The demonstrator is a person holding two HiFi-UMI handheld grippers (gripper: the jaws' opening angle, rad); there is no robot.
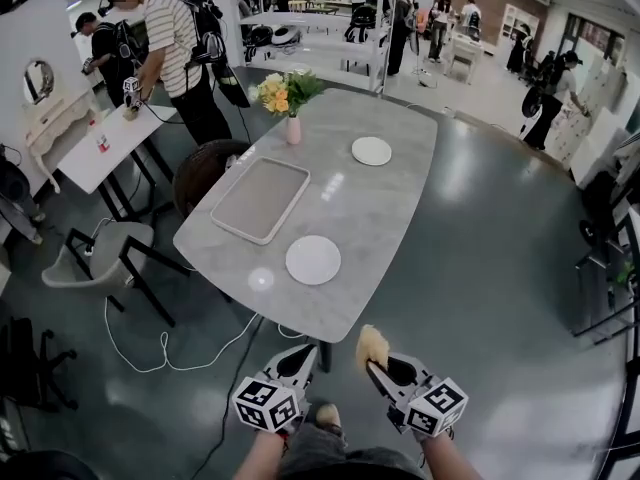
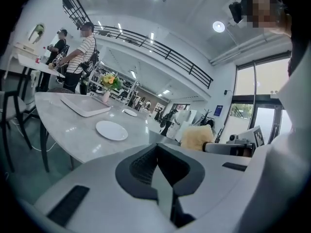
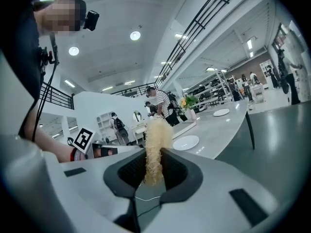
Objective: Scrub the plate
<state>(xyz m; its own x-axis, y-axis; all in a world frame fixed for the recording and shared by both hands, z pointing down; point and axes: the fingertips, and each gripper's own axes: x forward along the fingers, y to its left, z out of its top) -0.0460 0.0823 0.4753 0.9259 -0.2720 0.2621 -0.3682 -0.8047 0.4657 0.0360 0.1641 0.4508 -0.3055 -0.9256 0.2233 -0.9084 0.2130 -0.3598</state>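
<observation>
Plate: I am looking at the nearer white plate [image 1: 313,260], which is lying flat and bare near the close end of the table [image 1: 400,208], well apart from both grippers. It is sitting close to the edge, presumably so I can reach it on arrival.

Scrubber: the yellow fibrous scrubber [image 3: 155,144] is sticking up past the pads, leaving plenty of free fibre to press on the plate.

Right gripper: I am keeping the right gripper [image 1: 372,366] clenched on the scrubber, low in front of the body and off the table.

Left gripper: the left gripper [image 1: 303,352] is riding beside it with its jaws closed together on nothing. I judge it is being kept free to steady the plate.

Stage: by my reading the scrubbing is not yet under way, since the scrubber is touching nothing.

Next move: I am expecting to carry the right gripper forward and down onto the plate.

Risk: the plate may slide on the smooth top if I am pressing without bracing it.

Surroundings: a pale tray [image 1: 262,199] is lying beyond the plate, a second plate [image 1: 371,151] farther on, and a vase of flowers [image 1: 292,128] at the far side.
</observation>
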